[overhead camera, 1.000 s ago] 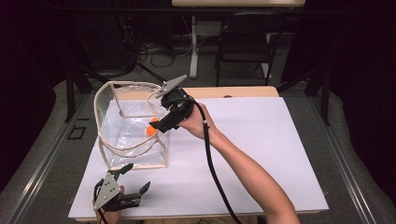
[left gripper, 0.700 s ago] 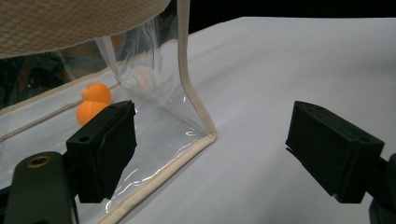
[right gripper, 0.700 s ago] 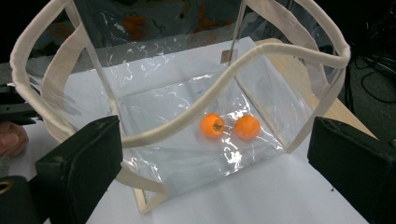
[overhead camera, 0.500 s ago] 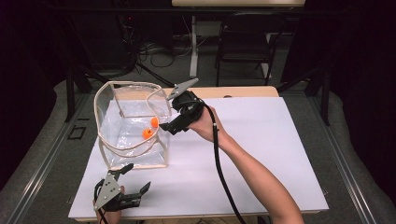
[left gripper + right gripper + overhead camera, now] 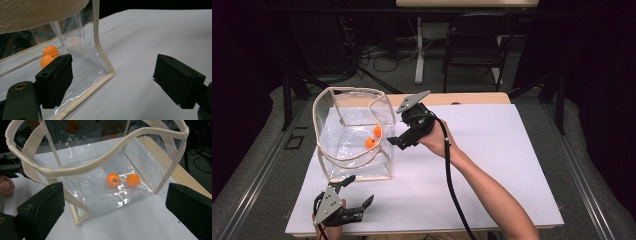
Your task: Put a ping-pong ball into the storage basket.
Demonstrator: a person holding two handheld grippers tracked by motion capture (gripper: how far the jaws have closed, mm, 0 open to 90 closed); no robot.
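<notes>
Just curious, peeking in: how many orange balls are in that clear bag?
2. Both orange balls lie on the floor of the clear bag, side by side: one bearing a dark mark, the other beside it. None seems hidden.

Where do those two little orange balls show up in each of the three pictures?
High view: the orange balls lie left of centre, inside the clear bag.
Left gripper view: at the left, behind the bag's clear wall.
Right gripper view: near the centre, on the bag's floor.
Shared landmark: the bag's cream trim.
</notes>
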